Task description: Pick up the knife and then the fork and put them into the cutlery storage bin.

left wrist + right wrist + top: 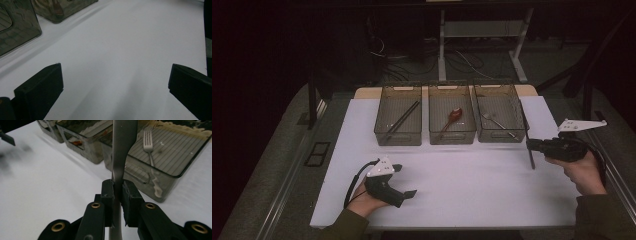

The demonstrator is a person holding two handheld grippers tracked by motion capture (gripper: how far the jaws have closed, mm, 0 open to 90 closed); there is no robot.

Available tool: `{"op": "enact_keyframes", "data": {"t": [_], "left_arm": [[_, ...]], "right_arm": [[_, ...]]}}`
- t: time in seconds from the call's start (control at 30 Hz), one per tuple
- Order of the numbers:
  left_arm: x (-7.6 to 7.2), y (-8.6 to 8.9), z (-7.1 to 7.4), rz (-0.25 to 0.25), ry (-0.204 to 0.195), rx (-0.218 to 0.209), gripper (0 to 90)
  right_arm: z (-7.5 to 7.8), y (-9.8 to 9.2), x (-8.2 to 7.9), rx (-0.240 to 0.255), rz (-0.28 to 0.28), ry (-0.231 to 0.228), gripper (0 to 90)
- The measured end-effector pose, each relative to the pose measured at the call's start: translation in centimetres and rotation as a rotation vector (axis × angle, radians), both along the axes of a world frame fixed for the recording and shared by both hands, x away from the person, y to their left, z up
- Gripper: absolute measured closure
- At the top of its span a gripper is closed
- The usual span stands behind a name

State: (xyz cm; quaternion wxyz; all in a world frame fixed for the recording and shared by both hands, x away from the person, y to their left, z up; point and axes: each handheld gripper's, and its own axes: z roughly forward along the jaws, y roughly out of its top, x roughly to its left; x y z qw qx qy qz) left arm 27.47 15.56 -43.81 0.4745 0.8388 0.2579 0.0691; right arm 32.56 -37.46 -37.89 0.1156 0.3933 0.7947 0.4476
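In the high view, the person's left hand rests at the near edge of the white table, holding the left gripper with its jaws spread wide and nothing between them. At the right, the right hand holds the right gripper, from which a thin dark utensil hangs down to the table. Beyond stand three clear bins in a row: the left bin with dark chopsticks, the middle bin with a red spoon, the right bin with a fork.

In the left gripper view, the two black jaws stand far apart over bare white tabletop.

In the right gripper view, the jaws are clamped on a metal utensil handle, just before the bin holding the fork.
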Motion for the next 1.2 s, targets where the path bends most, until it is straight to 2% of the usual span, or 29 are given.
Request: {"op": "enact_keyframes", "data": {"t": [0.3, 0.57, 0.9, 1.2], "left_arm": [[0.0, 0.0, 0.0, 0.003, -0.003, 0.002, 0.0], [0.0, 0.0, 0.0, 0.001, -0.004, -0.002, 0.0], [0.0, 0.0, 0.0, -0.004, -0.007, -0.001, 0.0], [0.0, 0.0, 0.0, -0.007, -0.006, -0.002, 0.0]], "right_arm": [[1.5, 0.0, 0.6, 0.013, -0.064, -0.045, 80.4], [3.0, 0.5, 2.0, 0.030, -0.096, -0.081, 80.4], [5.5, 1.6, 4.9, 0.022, -0.139, -0.122, 80.4], [5.8, 2.5, 8.2, 0.006, -0.183, -0.117, 80.4]]}}
